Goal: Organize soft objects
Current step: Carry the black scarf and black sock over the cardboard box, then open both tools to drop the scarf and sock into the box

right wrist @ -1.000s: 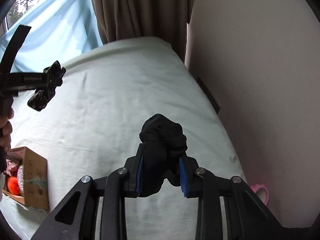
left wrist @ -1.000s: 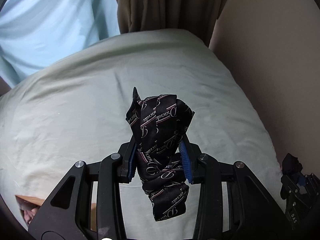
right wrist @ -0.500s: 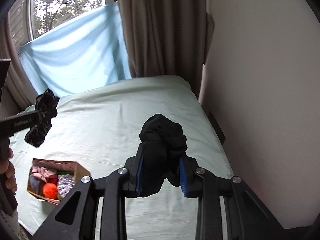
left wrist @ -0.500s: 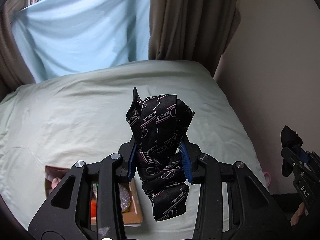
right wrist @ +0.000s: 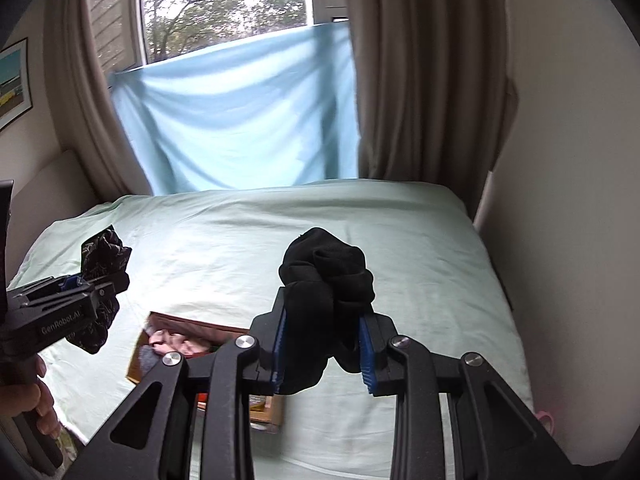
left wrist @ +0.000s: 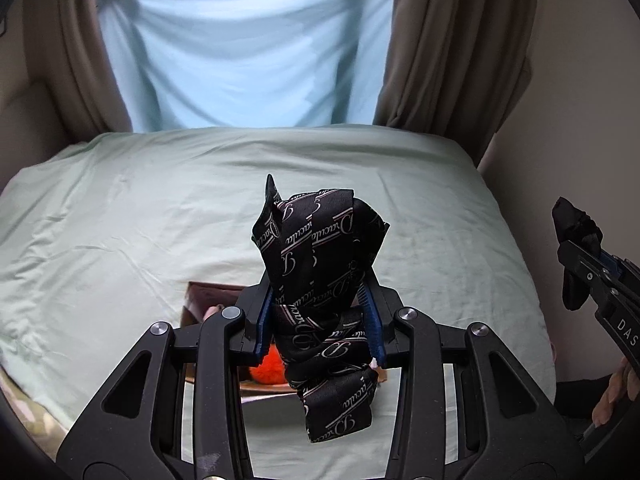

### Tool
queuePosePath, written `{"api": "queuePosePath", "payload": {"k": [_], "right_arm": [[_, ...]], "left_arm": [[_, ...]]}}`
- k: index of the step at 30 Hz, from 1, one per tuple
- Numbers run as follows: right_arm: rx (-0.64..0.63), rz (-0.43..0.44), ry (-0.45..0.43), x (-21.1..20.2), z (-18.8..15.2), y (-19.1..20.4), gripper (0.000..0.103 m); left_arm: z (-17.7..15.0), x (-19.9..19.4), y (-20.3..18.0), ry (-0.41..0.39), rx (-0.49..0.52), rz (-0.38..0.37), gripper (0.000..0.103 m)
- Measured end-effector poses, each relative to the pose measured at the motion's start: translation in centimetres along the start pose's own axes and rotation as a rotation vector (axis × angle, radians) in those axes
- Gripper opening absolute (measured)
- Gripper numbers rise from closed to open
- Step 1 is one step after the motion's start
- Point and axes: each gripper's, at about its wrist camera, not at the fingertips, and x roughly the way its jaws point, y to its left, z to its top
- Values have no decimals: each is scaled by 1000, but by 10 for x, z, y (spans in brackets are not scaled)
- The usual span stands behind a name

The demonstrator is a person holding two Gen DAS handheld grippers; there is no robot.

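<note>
The black patterned cloth (left wrist: 320,280) carries a repeated pale script that reads roughly "Dracula" beside a looping monogram, and it sits bunched between the blue pads of the left gripper (left wrist: 318,320), whose jaws are clamped onto it, with one end standing above the fingertips and the other hanging below. The right gripper (right wrist: 323,344) is likewise closed on a plain black sock bundle (right wrist: 326,280), which bulges up over its pads. White lettering "GenRobot.AI" shows on the side of the left gripper in the right wrist view; the left wrist view shows "DAS" on the right gripper's body at the frame's edge. Both bundles are held in the air above the pale green bed sheet (left wrist: 140,220), over and beside an open cardboard box (right wrist: 138,360) that lies on the bed. The right wrist view shows pink fabric inside the box, the window (right wrist: 224,8) with trees and a framed picture (right wrist: 14,80); the left wrist view shows an orange fluffy item (left wrist: 268,370) in the box.
</note>
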Motion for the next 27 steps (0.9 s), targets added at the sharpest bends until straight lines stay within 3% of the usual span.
{"api": "queuePosePath", "payload": {"k": [7,15,22,27], "right_arm": [[-23,44,36,20,-4,67,27],[19,13,124,55,-18,117,27],[94,-12,256,98,-39,135,27],[130,-23,355,132,-55,138,27]], "left_arm": [[-8,0,67,39,-27,14,34],[-11,32,125,118,-15,-28,34],[-21,80,142,225,18,-91,34],[-34,116,134,304,49,-126,34]]}}
